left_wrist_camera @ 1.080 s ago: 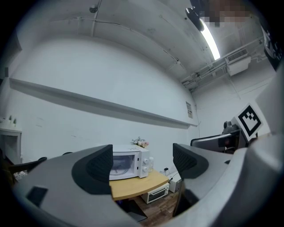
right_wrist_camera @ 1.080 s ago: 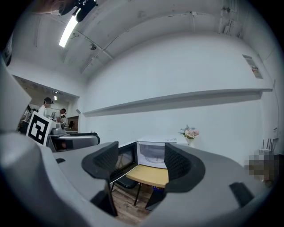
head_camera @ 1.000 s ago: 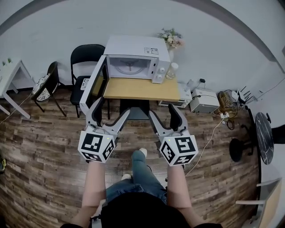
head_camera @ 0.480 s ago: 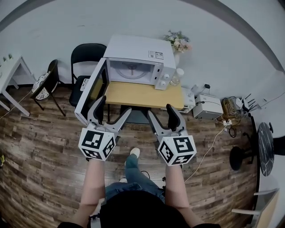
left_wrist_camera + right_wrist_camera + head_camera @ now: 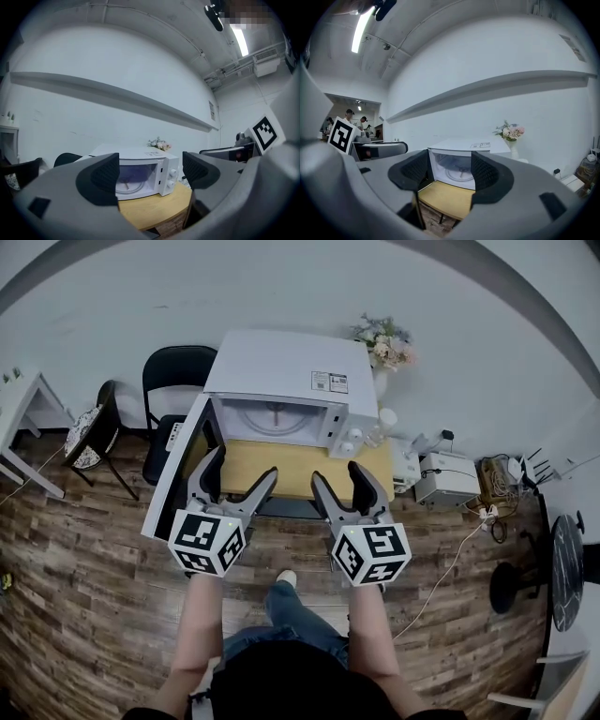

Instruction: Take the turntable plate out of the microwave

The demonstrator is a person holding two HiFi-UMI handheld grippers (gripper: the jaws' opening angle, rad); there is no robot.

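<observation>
The white microwave point(image 5: 281, 381) stands on a small wooden table point(image 5: 305, 470) with its door point(image 5: 176, 474) swung open to the left. The glass turntable plate point(image 5: 277, 415) lies inside the cavity; it also shows in the left gripper view point(image 5: 129, 184) and the right gripper view point(image 5: 459, 174). My left gripper point(image 5: 242, 465) is open and empty, held level just short of the table's near edge beside the door. My right gripper point(image 5: 339, 474) hangs over the table's front edge, its jaws wide but closing, with nothing between them. Both point at the microwave, well short of it.
Two black chairs point(image 5: 173, 381) stand left of the microwave, behind the open door. A vase of flowers point(image 5: 386, 343) and a white bottle point(image 5: 382, 423) sit at the microwave's right. White boxes point(image 5: 448, 479) and cables point(image 5: 497, 498) lie on the floor to the right. A white table point(image 5: 23, 418) stands far left.
The person has stepped toward the microwave, which now looks larger and closer. Both grippers have advanced from over the floor to the table's front edge.
</observation>
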